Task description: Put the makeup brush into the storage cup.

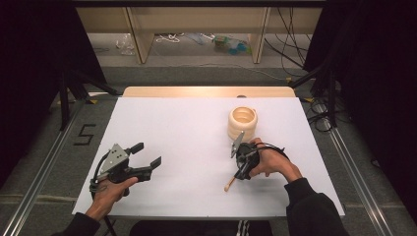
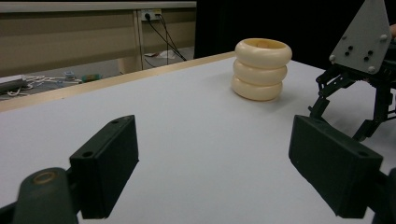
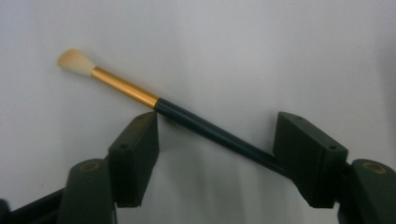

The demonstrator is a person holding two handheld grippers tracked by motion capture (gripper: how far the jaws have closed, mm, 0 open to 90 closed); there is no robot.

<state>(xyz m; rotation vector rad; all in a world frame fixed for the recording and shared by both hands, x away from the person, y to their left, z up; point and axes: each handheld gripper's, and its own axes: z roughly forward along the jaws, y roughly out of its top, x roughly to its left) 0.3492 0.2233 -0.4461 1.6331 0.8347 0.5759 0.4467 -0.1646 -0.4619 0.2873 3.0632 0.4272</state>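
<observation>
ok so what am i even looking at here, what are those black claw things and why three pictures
A person sits at a white table and holds a hand tool in each hand. Each tool is a gripper with two black jaws.

The high view looks down from above. There the left gripper is held above the table, its jaws open with nothing between them. The right gripper points down at a brush.

The other two pictures come from small cameras riding on the grippers. The left gripper view looks across the table at a cream holder shaped like three stacked rings. The right gripper view looks down at the brush lying on the table, with pale bristles, a gold collar and a dark handle. The jaws stand on either side of the handle, not yet clamped.
</observation>
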